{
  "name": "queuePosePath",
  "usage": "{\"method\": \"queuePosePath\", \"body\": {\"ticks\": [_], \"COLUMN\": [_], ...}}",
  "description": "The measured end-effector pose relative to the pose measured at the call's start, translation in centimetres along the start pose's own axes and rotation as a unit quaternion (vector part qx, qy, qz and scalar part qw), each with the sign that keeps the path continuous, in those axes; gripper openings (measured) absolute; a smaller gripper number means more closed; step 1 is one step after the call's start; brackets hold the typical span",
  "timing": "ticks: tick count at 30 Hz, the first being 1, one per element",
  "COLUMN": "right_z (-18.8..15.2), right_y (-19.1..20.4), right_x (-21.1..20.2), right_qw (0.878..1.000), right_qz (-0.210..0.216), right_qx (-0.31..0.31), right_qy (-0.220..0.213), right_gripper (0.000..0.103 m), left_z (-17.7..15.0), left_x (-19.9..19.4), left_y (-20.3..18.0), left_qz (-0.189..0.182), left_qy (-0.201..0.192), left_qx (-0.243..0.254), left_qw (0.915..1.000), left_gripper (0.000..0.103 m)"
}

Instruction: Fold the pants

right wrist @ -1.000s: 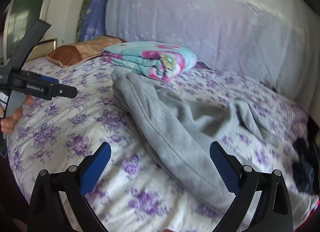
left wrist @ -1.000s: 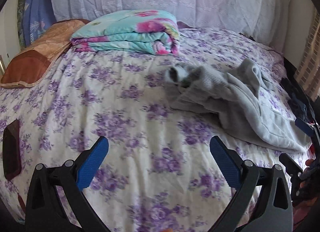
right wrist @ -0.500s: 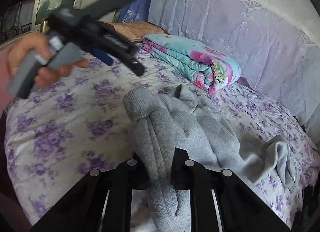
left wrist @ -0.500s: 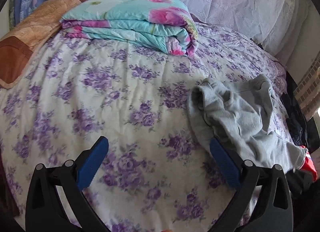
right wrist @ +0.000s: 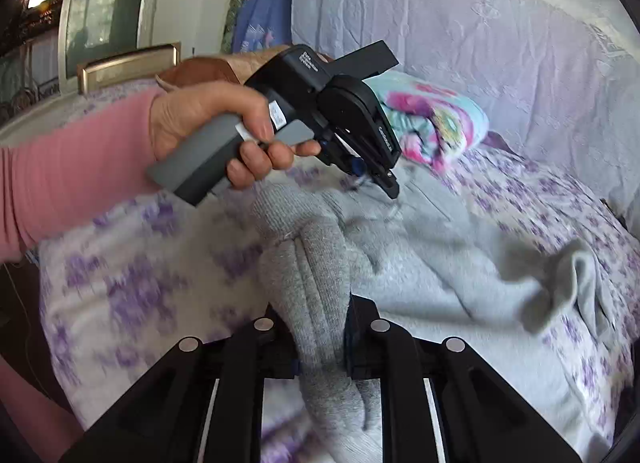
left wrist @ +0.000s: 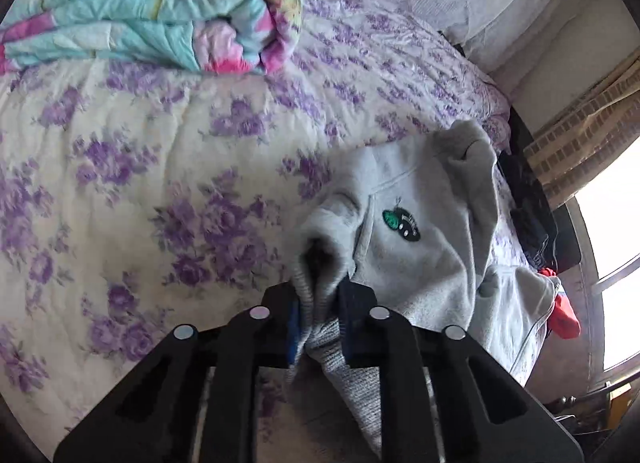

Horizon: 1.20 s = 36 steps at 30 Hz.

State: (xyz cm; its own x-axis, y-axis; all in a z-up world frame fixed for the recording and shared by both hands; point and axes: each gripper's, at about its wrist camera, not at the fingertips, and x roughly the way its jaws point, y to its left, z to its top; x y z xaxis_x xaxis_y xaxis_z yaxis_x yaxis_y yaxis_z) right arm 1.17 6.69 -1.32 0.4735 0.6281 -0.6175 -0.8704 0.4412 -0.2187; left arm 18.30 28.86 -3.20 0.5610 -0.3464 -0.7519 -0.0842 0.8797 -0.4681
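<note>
Both tongs are clamped on cloth. The left gripper (left wrist: 318, 317) has just drawn its two jaws together, and a bunched ribbed edge of the grey pants (left wrist: 420, 247) is pinched between its blue pads, the knit hanging down below the jaws toward the camera. The right gripper (right wrist: 320, 337) has its two jaws narrow and pressed on a second ribbed fold of the same pants (right wrist: 420, 275), which rises above the jaws as a rounded hump. There is one pair of pants; it lies crumpled on the bed toward its right side, with one small green and black badge (left wrist: 401, 221) showing on the fabric in the left wrist view. In the right wrist view the left gripper (right wrist: 366, 179) is seen from outside, tilted down with its tip at the cloth, held by one hand (right wrist: 224, 131) that comes out of one pink sleeve (right wrist: 68, 167). Under the pants spreads one bedspread (left wrist: 140, 191), white with purple flowers. At the head of the bed lies one folded quilt (left wrist: 160, 7), turquoise with pink blossoms, well apart from the pants. Beside it, one brown pillow (right wrist: 200, 71) is partly hidden behind the hand. A pale lilac cloth (right wrist: 460, 23) covers the backing behind the bed. At the bed's far right edge one red item (left wrist: 564, 315) and some dark clothing (left wrist: 532, 223) are visible, too crowded to count.
</note>
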Motion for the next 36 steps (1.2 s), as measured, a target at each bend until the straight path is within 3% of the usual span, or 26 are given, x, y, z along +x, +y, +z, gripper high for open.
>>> {"method": "queuePosePath", "body": {"ticks": [2,6,7,9,10,12,14,16,18,21,23,26,27,30,33,36], "right_z": [2.6,5.8,5.9,5.1,4.4,3.4,3.2,2.8,2.0,-0.2,-2.6,-7.0,-8.5,-12.4,-16.2,-17.0], "right_y": [1.1,4.2,4.4,5.1,5.2,4.8,2.5,-1.7,-7.3,-17.0,-23.5,-31.0,-32.7,-37.2,-40.6,-42.8], "right_x": [-0.2,1.7,3.2,6.6,7.7,7.7,5.1,2.3,0.0,-1.6,-1.7,-1.3,-0.9,1.5,3.4,5.4], "right_qw": [0.999,0.994,0.993,0.987,0.981,0.973,0.971,0.972,0.971,0.955,0.925,0.875,0.863,0.838,0.833,0.823], "right_qz": [0.010,0.088,0.105,0.162,0.193,0.224,0.231,0.208,0.154,0.038,-0.041,-0.121,-0.137,-0.171,-0.162,-0.137], "right_qx": [-0.028,-0.038,-0.030,-0.004,0.010,0.038,0.062,0.112,0.178,0.289,0.375,0.468,0.485,0.518,0.527,0.551], "right_qy": [-0.032,-0.054,-0.043,0.010,0.032,0.048,0.018,-0.022,-0.054,-0.062,-0.048,-0.030,-0.021,0.019,0.035,0.003], "right_gripper": [0.015,0.016,0.020,0.043,0.066,0.068,0.068,0.077,0.081,0.081,0.081,0.077,0.070,0.062,0.058,0.058], "left_z": [1.2,1.8,1.4,0.0,-0.7,-1.9,-2.4,-2.4,-2.5,-2.5,-2.8,-3.8,-4.0,-4.3,-4.8,-5.1], "left_x": [-3.2,-9.0,-9.4,-8.2,-7.2,-6.4,-7.5,-10.4,-12.7,-13.3,-12.0,-8.4,-6.4,-1.6,0.4,0.2], "left_y": [1.0,4.7,6.1,8.2,9.1,10.6,11.4,11.0,8.9,3.9,0.8,-1.9,-2.4,-2.4,-1.8,-1.7], "left_qz": [0.011,0.036,0.051,0.087,0.109,0.167,0.202,0.210,0.197,0.158,0.121,0.074,0.058,0.044,0.038,0.032], "left_qy": [-0.047,-0.116,-0.117,-0.094,-0.077,-0.062,-0.077,-0.126,-0.171,-0.190,-0.174,-0.125,-0.100,-0.049,-0.031,-0.039], "left_qx": [0.001,-0.021,-0.030,-0.045,-0.050,-0.053,-0.051,-0.062,-0.053,0.004,0.045,0.080,0.084,0.066,0.048,0.052], "left_qw": [0.9988,0.9924,0.9914,0.9907,0.9898,0.9826,0.9749,0.9675,0.9640,0.9690,0.9762,0.9861,0.9898,0.9957,0.9976,0.9974], "left_gripper": [0.013,0.013,0.013,0.018,0.025,0.027,0.037,0.059,0.069,0.085,0.089,0.090,0.090,0.090,0.090,0.091]}}
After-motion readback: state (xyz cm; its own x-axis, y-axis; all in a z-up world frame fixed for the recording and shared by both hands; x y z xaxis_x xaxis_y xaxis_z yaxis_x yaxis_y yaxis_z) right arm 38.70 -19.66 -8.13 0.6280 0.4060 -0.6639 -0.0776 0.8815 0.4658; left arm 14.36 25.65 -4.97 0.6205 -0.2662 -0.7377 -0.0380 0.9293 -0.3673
